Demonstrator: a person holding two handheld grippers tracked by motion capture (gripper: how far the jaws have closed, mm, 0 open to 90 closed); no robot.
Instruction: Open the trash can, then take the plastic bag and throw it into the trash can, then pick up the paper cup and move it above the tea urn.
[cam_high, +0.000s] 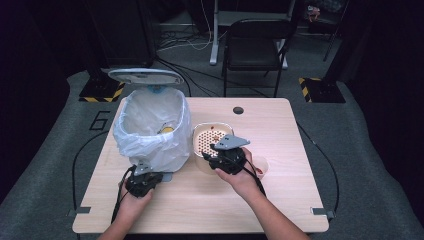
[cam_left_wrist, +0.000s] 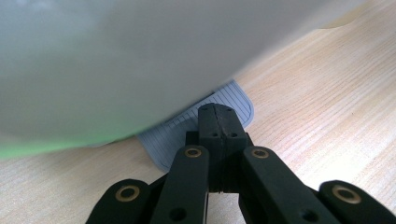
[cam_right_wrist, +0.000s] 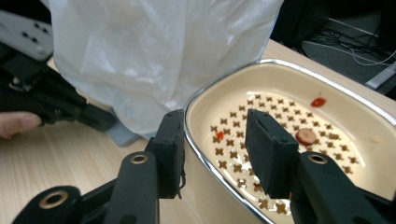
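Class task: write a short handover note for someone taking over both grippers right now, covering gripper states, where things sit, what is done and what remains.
Left gripper: shut, its tips on the grey pedal at the foot of the bagged bin; the bin's lid stands open.
Right gripper: jaws straddle the near rim of the cream strainer dish, one outside, one inside; whether the pads press yet is unclear.
Scraps lie in the dish, which stands on the table beside the bin.
Done: bin opened. Likely left: grip the dish, lift it, tip the scraps into the bin.
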